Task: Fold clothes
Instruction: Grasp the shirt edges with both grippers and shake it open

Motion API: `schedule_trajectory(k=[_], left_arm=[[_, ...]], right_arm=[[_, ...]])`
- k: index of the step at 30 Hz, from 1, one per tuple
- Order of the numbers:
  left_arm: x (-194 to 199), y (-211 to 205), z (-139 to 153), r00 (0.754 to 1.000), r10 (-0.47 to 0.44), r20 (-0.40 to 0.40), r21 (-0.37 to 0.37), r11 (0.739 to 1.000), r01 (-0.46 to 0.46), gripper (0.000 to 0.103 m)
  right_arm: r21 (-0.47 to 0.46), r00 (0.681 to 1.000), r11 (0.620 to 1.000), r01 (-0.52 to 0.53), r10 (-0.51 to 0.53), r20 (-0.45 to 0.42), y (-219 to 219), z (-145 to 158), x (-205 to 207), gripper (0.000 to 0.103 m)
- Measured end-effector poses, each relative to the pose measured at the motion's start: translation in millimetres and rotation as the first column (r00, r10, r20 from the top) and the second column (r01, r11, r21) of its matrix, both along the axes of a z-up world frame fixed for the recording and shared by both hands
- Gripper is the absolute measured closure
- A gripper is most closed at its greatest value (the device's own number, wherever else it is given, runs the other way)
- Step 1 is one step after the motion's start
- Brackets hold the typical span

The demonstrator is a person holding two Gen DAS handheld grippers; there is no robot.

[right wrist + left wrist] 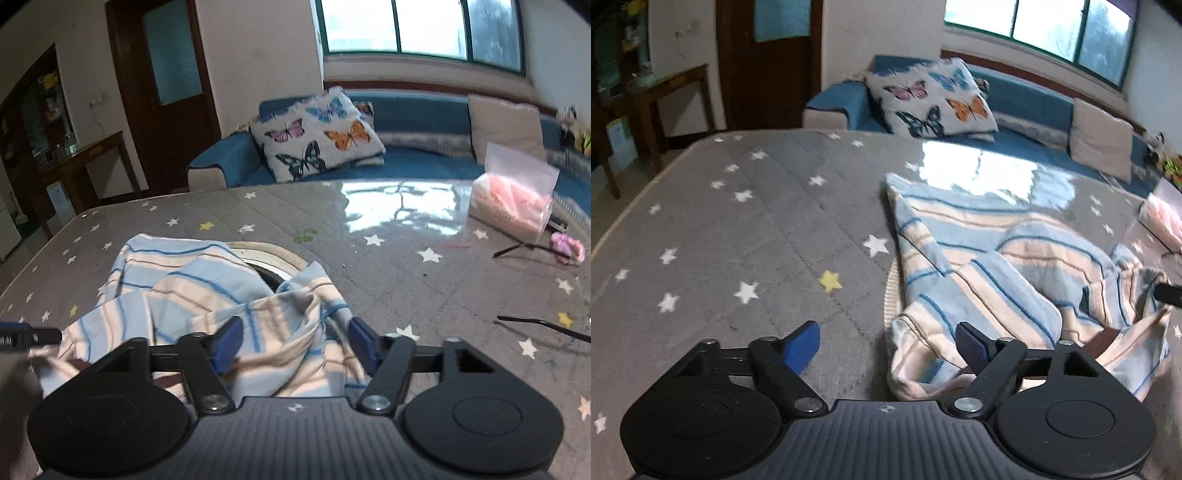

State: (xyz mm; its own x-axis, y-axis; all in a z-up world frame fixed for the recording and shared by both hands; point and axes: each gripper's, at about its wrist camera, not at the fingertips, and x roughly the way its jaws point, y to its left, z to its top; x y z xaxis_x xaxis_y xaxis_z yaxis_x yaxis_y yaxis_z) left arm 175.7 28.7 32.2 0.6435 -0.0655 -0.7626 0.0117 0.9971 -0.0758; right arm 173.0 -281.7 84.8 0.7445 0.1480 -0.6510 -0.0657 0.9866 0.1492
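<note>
A blue, cream and white striped garment [979, 251] [184, 280] lies crumpled on the grey star-patterned table cover [738, 221] [443, 295], partly over a round pale-rimmed mat [273, 254]. My left gripper [886, 345] is open at the garment's near left corner: its right finger [971, 343] rests on the cloth and its left finger [801, 347] is over bare cover. My right gripper [294, 343] straddles a raised bunch of the cloth's near edge. The fabric fills the gap, but the pads do not visibly squeeze it.
A clear bag of pink items [513, 199], a small black tripod [517, 249], a pink scrunchie [567, 247] and a thin black rod [543, 325] lie at the table's right. Behind stand a blue sofa [424, 162] with a butterfly cushion [317, 133], and a wooden side table [665, 96].
</note>
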Motion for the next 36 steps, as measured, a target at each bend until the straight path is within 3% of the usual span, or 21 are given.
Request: schedule_trajectory(k=[1, 3, 5, 6, 9, 16, 21, 26, 31, 35, 36], left_arm=[[3, 0, -3, 1.000, -0.008, -0.016, -0.009, 1.000, 0.008, 0.039], [6, 1, -9, 0.999, -0.026, -0.043, -0.037, 0.999, 0.025, 0.068], [4, 2, -13, 0.997, -0.048, -0.053, -0.069, 0.997, 0.045, 0.086], [1, 3, -13, 0.997, -0.057, -0.050, -0.075, 0.996, 0.053, 0.093], [-12, 3, -8, 0.998, -0.066, -0.021, -0.072, 0.995, 0.064, 0.099], [-56, 20, 15, 0.999, -0.022, 0.039, -0.120, 0.992, 0.026, 0.100], [-98, 29, 23, 0.998, -0.022, 0.057, -0.111, 0.993, 0.029, 0.100], [-142, 37, 18, 0.999, -0.026, 0.033, -0.079, 0.996, 0.028, 0.100], [-166, 41, 1, 0.998, -0.057, -0.041, -0.049, 0.997, 0.055, 0.100], [-171, 44, -2, 0.996, -0.063, -0.064, -0.036, 0.998, 0.061, 0.099], [-173, 46, 0, 0.996, -0.064, -0.061, -0.034, 0.998, 0.062, 0.097]], right_arm=[[0.005, 1.000, 1.000, -0.005, 0.005, -0.008, -1, -2, 3, 0.065], [0.013, 1.000, 1.000, -0.017, 0.017, -0.020, -3, -5, 5, 0.080], [0.021, 0.999, 0.999, -0.026, 0.027, -0.026, -5, -8, 3, 0.093], [0.025, 0.999, 0.999, -0.028, 0.029, -0.022, -5, -8, 0, 0.096], [0.029, 0.999, 0.999, -0.035, 0.035, -0.003, -5, -6, -14, 0.098], [0.038, 0.996, 0.997, -0.070, 0.068, 0.053, -7, 12, -64, 0.099], [0.028, 0.991, 0.992, -0.125, 0.123, 0.052, -5, 17, -107, 0.099], [0.025, 0.981, 0.981, -0.193, 0.194, -0.016, -1, 13, -151, 0.099], [-0.050, 0.955, 0.958, -0.284, 0.277, -0.106, 11, 7, -182, 0.094], [-0.125, 0.948, 0.941, -0.315, 0.306, -0.084, 22, 17, -193, 0.089], [-0.126, 0.946, 0.938, -0.321, 0.314, -0.075, 24, 20, -193, 0.083]])
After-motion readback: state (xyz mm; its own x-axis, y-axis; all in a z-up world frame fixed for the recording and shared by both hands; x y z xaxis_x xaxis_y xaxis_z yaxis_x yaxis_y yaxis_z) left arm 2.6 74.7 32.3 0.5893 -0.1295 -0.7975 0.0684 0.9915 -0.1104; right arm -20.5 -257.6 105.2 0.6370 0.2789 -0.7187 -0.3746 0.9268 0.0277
